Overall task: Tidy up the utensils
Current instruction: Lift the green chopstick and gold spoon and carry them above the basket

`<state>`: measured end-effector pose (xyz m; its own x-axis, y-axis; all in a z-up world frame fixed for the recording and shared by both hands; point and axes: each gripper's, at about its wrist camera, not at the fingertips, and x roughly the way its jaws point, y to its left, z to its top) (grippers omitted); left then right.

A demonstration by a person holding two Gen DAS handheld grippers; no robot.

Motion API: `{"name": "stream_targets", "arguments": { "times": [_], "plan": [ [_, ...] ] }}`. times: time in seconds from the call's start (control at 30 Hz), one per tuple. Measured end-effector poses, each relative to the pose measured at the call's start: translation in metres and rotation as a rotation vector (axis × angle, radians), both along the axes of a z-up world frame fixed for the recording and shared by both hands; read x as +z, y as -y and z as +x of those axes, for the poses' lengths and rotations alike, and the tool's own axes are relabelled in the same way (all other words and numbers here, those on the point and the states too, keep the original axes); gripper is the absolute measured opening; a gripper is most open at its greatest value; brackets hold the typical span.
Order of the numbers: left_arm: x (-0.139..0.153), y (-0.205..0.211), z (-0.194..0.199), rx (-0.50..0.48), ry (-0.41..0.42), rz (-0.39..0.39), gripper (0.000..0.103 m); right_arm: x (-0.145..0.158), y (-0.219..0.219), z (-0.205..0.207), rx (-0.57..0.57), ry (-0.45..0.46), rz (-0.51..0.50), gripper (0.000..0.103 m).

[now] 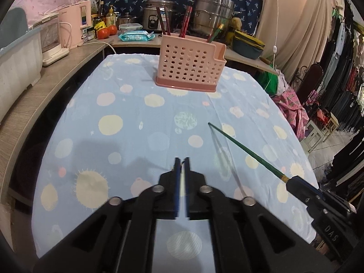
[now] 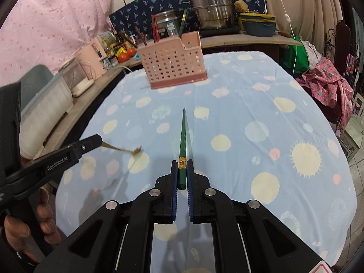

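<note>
— What covers the table?

— A pale blue cloth [image 1: 127, 141] with yellow, pink and white spots.

— And on the shelf behind it?

— Two tomatoes [image 1: 108, 31], a blue pack of wipes [image 1: 136, 36], a rice cooker [image 1: 157, 17], a tall steel steamer pot [image 2: 211, 9] and a pink kettle [image 1: 72, 26].

— On the right?

— Dark clothes hang there [image 1: 345, 86].

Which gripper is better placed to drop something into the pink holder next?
Probably right: the right gripper is shut on a green chopstick pointing toward the pink holder. The left gripper's load is blurred.
</note>
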<state>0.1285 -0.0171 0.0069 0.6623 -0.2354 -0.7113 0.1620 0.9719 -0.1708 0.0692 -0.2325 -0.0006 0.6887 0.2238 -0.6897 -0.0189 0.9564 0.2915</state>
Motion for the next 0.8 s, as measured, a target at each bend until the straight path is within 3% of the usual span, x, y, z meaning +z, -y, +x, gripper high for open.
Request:
{"name": "stream_targets", "arguments": {
  "times": [0.4,0.8],
  "plan": [
    [0.024,-0.005,0.009,-0.007,0.037,-0.014,0.001,0.053,0.022,0.017,-0.032,0.119,0.067,0.007],
    [0.057,-0.005,0.036,-0.027,0.082,-0.046,0.001,0.096,0.041,0.058,-0.063,0.232,0.089,0.007]
  ]
}}
